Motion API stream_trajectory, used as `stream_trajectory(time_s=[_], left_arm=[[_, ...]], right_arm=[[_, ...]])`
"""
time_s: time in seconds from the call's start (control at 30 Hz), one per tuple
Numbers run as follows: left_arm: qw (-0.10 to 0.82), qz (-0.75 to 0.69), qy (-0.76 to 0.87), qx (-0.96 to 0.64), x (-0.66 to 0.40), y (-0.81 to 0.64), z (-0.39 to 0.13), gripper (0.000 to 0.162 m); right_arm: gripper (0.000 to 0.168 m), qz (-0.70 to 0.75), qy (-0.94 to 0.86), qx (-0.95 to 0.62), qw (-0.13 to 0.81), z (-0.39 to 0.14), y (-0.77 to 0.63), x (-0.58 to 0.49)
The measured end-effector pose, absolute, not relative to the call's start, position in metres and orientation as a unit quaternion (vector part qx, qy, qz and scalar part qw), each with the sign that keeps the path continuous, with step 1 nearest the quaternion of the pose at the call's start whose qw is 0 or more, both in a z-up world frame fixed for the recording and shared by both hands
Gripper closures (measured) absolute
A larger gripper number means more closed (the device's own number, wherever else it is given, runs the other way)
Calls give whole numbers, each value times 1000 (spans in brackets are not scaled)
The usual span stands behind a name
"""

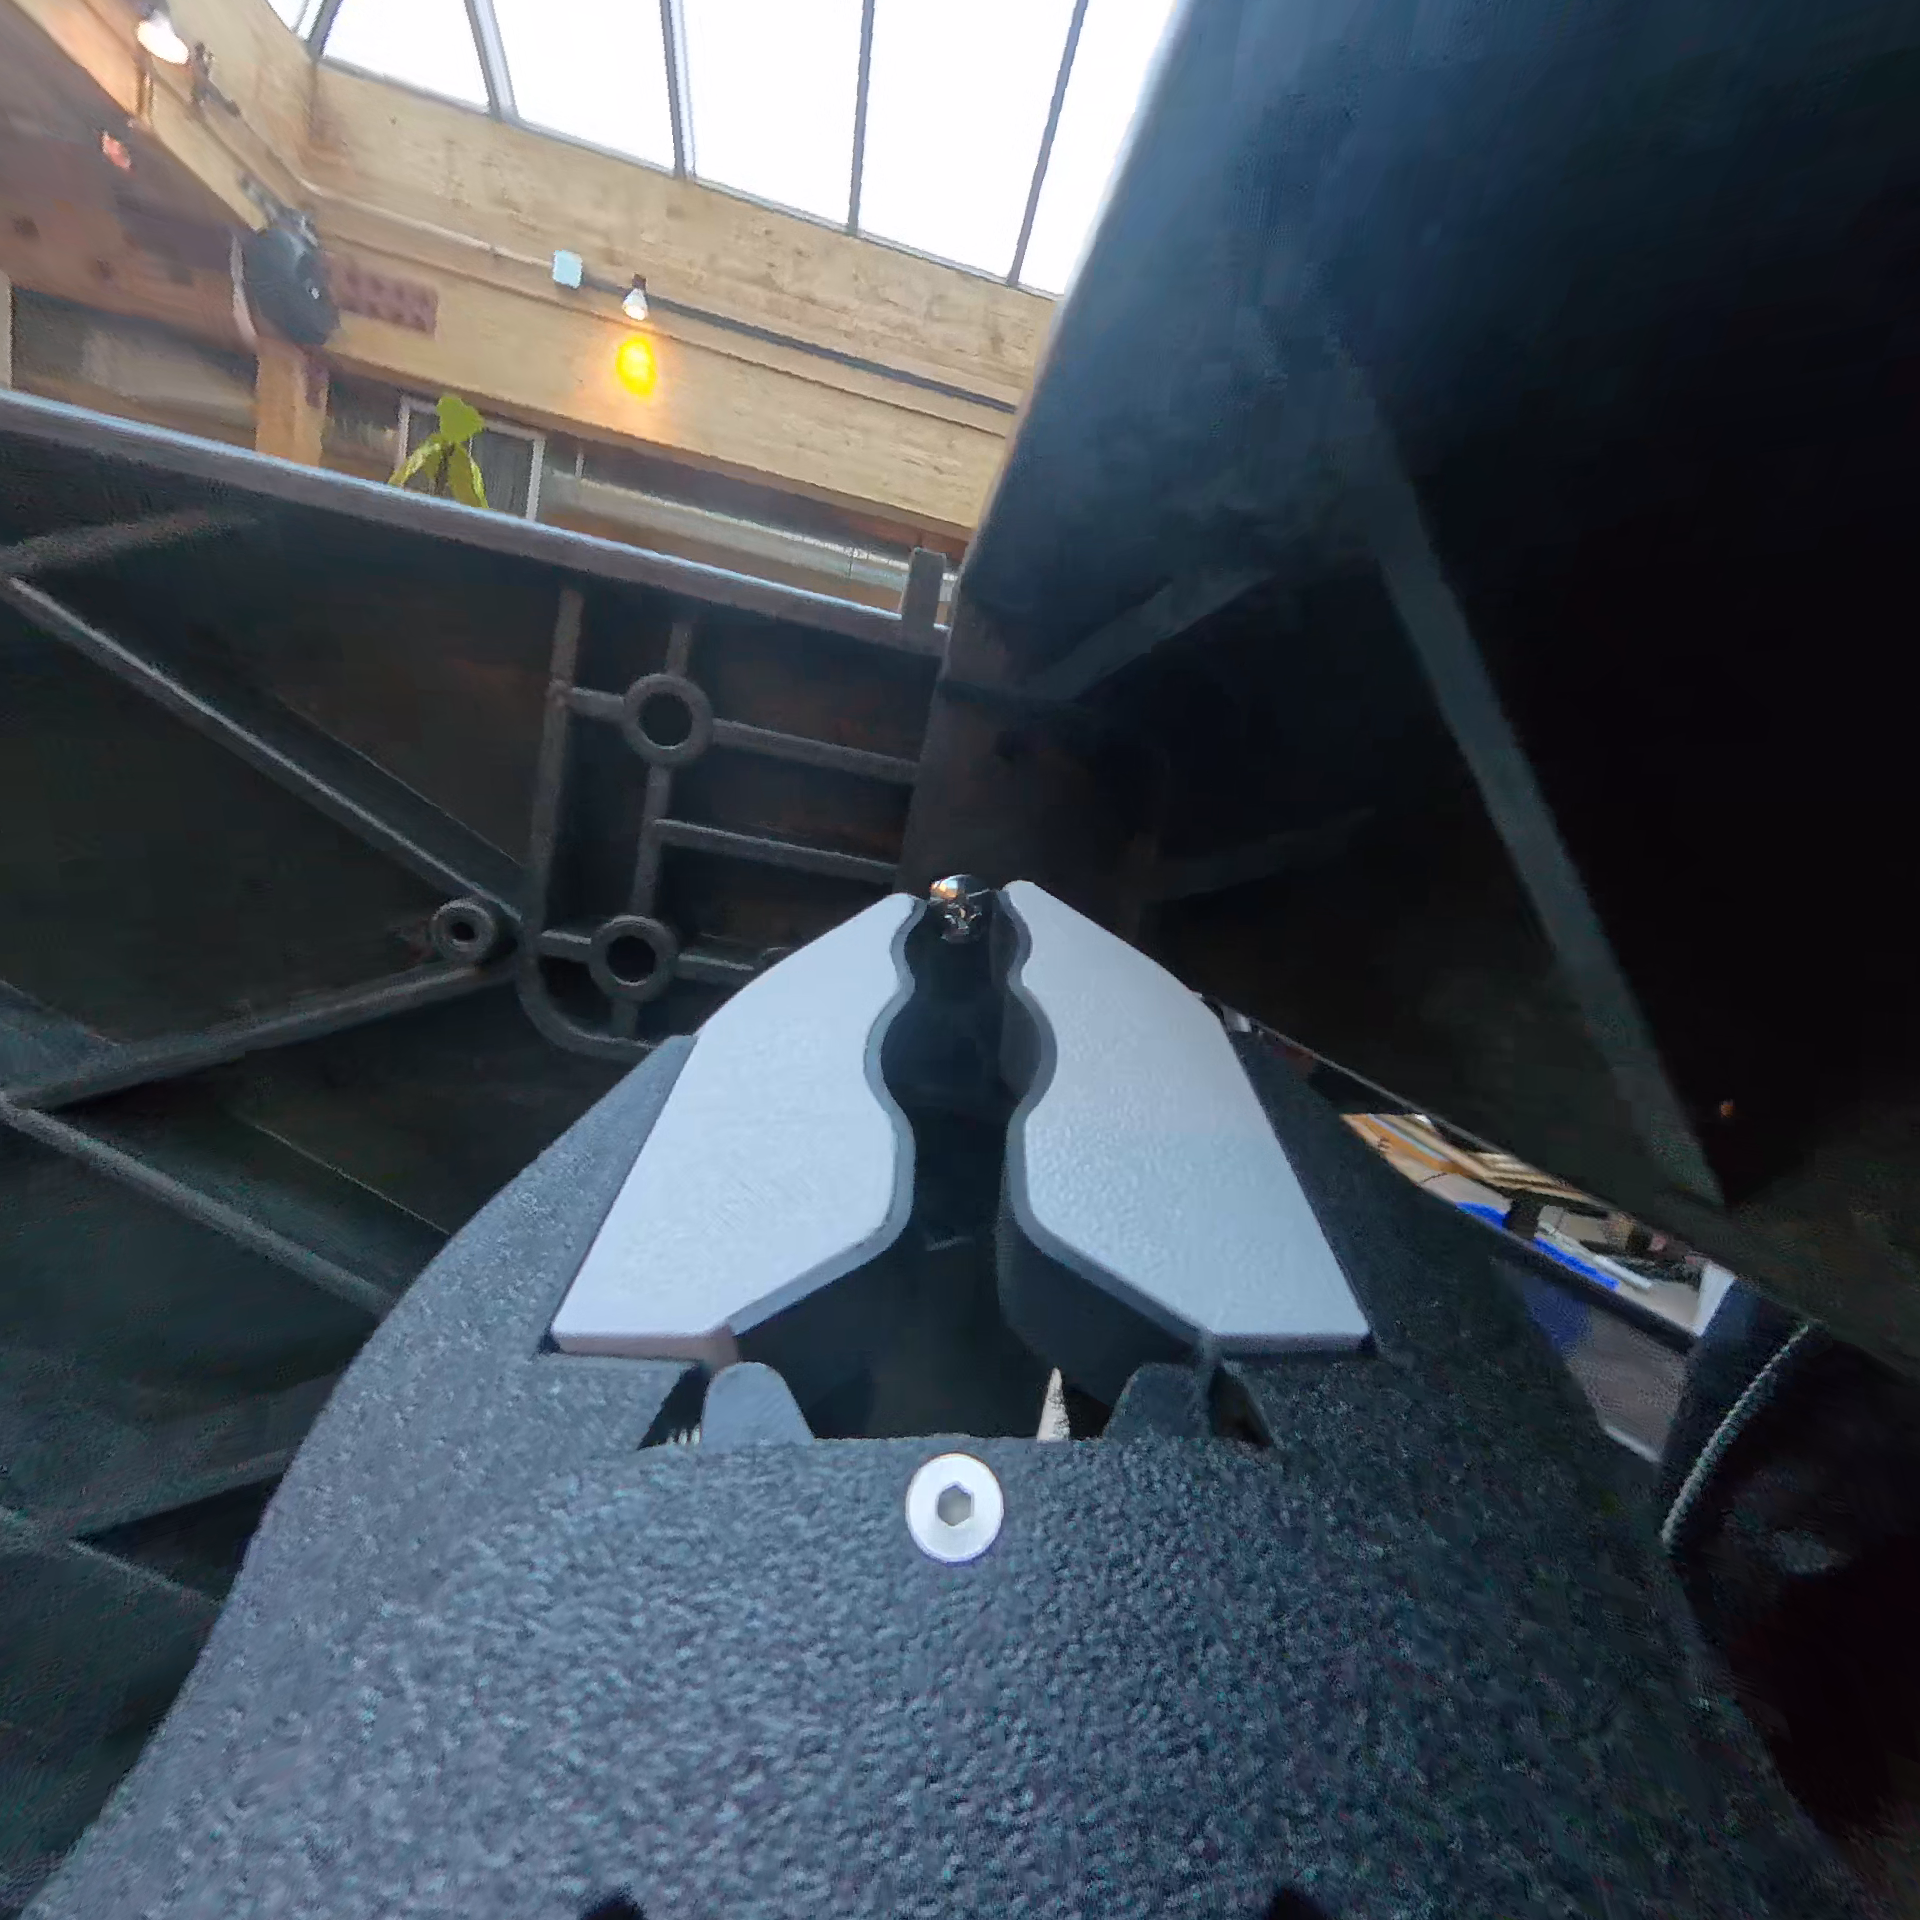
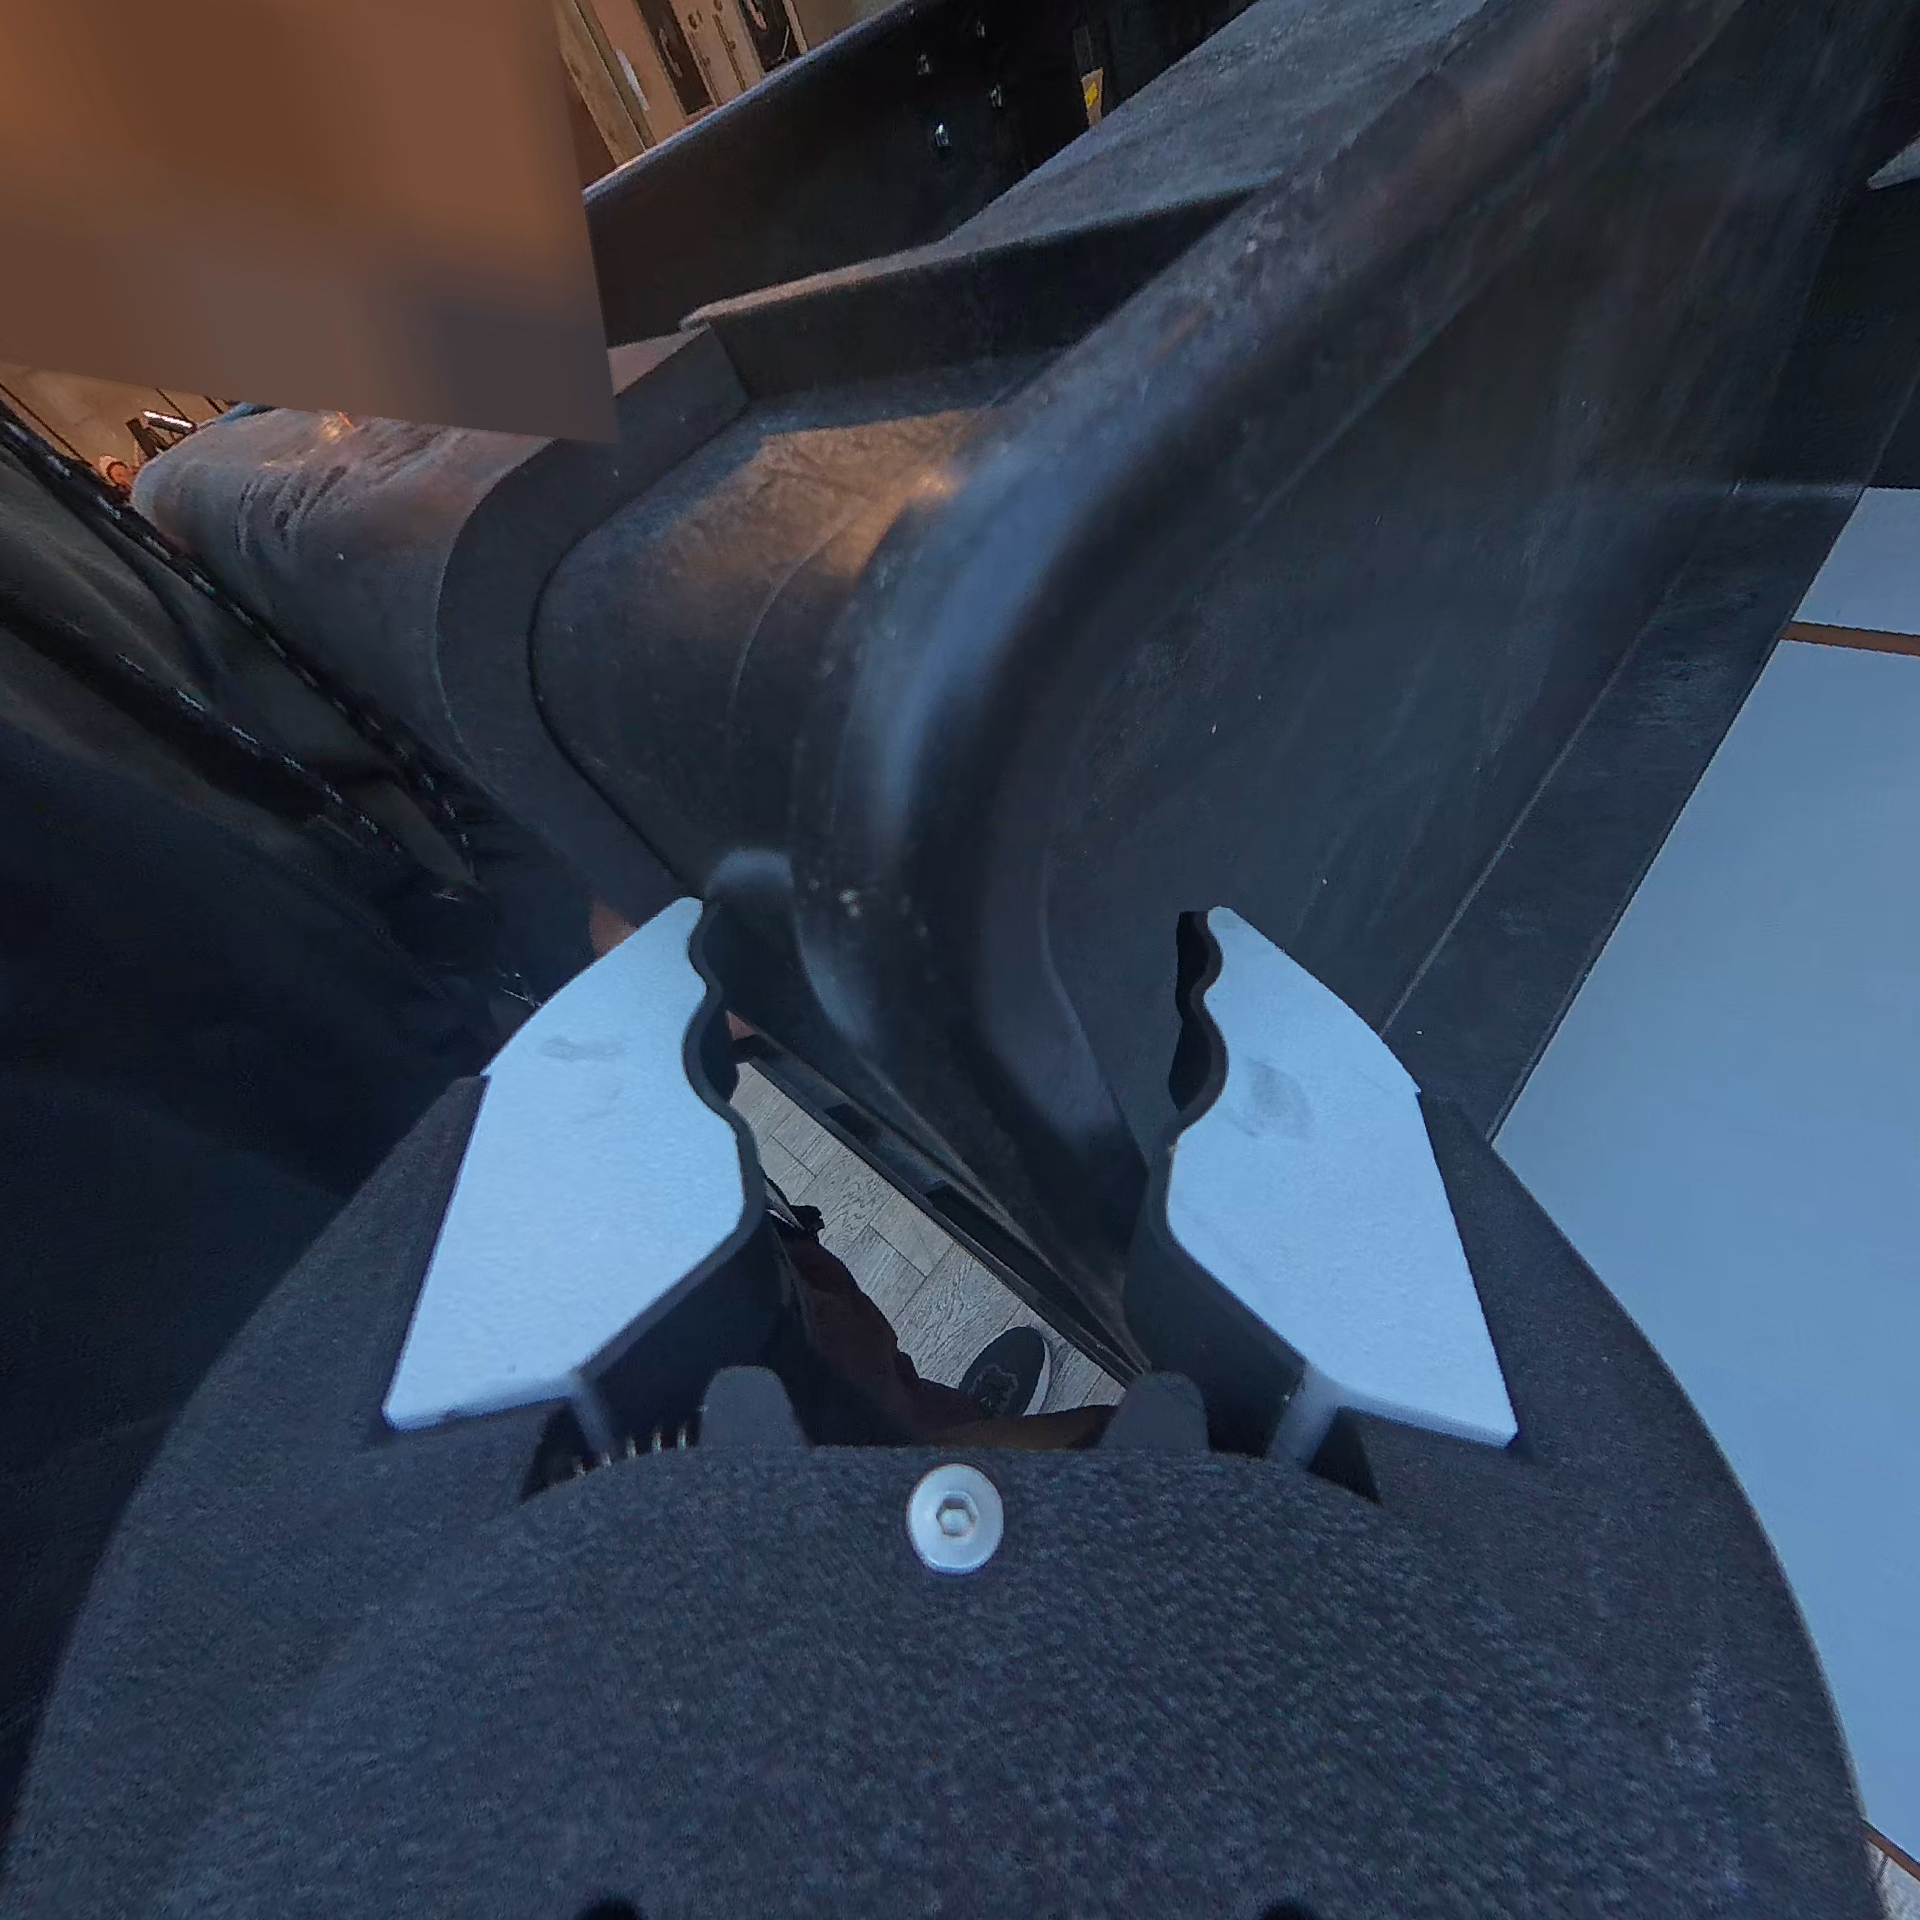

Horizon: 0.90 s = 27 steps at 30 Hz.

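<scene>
In the left wrist view my left gripper (image 1: pixel 961 909) is shut on a small shiny metal screw (image 1: pixel 956 902) pinched at its fingertips. It points up at the ribbed black plastic underside (image 1: pixel 644 790) of a part with round screw bosses, a short way off. In the right wrist view my right gripper (image 2: pixel 945 920) is closed around the thick curved rim of a large black plastic part (image 2: pixel 935 727). One finger sits on each side of the rim. The part fills the gap at the tips.
A large dark panel (image 1: pixel 1507 416) looms at the right of the left wrist view, under wooden beams and a skylight (image 1: pixel 779 94). In the right wrist view a black stitched cushion (image 2: pixel 208 727) lies left, a pale surface (image 2: pixel 1714 1039) right, and a shoe on a wood floor (image 2: pixel 997 1371) shows below. My two grippers' fingertips are within a few centimetres of each other.
</scene>
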State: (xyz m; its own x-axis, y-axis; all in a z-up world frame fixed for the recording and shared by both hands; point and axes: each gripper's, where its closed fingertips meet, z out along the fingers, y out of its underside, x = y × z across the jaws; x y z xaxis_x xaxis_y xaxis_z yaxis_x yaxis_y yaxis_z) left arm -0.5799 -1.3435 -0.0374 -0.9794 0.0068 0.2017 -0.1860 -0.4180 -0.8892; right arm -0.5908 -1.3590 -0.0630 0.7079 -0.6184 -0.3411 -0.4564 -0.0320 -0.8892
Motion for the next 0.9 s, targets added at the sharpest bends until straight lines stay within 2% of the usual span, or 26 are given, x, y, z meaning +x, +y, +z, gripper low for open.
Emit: stream_trajectory(time_s=[0.37, 0.57, 0.77, 0.9], left_arm=[[-53, 829, -555, -43, -580, -1343, -38, 151], [46, 850, -522, 56, -583, -1338, -34, 143], [85, 835, -532, 113, -575, -1340, -35, 140], [93, 832, -535, 110, -581, -1343, -33, 149]], right_arm=[[83, -66, 376, -716, 584, -63, -1359, -591], [83, -65, 379, -719, 580, -63, -1358, -591], [83, -61, 378, -721, 577, -63, -1358, -591], [83, -61, 379, -721, 576, -63, -1358, -591]])
